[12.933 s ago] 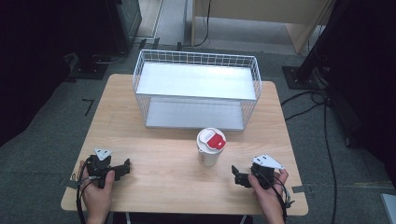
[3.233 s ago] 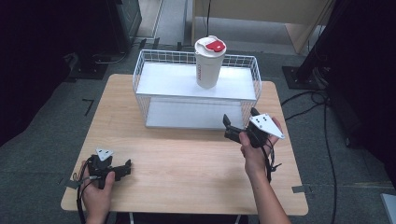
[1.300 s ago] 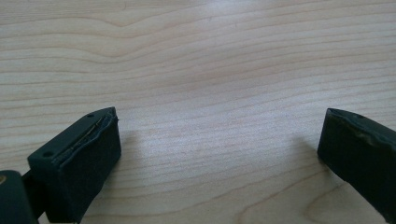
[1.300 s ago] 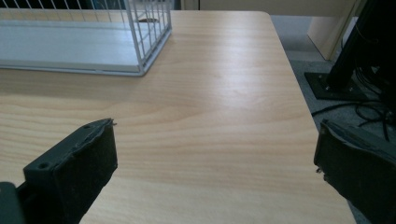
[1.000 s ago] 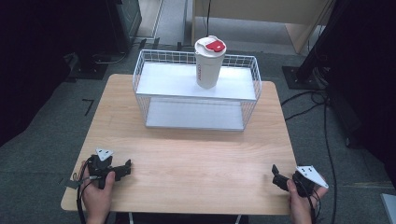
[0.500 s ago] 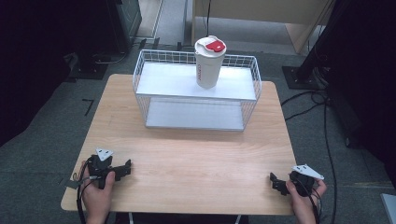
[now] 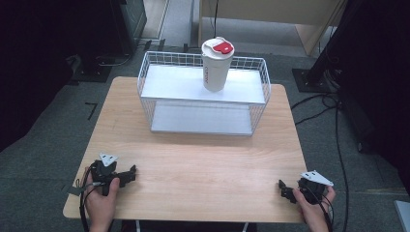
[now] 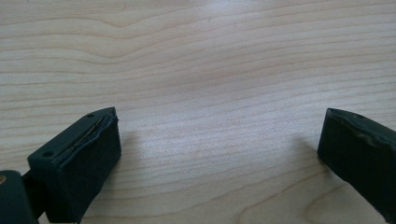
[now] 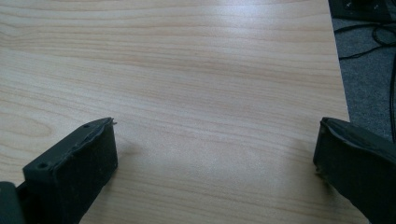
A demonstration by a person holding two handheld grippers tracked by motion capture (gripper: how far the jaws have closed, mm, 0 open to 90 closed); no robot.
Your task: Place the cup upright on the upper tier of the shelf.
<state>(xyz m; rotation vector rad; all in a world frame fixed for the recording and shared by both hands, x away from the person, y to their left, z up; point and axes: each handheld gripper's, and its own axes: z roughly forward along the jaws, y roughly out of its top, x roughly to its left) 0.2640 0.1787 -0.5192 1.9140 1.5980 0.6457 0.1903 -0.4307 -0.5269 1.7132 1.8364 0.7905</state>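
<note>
We judge the work finished: the cup (image 7: 217,65) stands on the top shelf of the wire rack (image 7: 152,87) at the far side of the table (image 7: 203,164), right of its middle, and nothing seems left to place. It stands upright, long axis vertical, its white lid with the red tab facing up. Our left gripper (image 7: 126,175) rests at the near left corner, our right gripper (image 7: 284,188) at the near right edge; both have jaws spread wide over bare wood, holding nothing.

One cup (image 7: 217,65), one wire rack (image 7: 203,94), one table (image 7: 193,159), two grippers.
</note>
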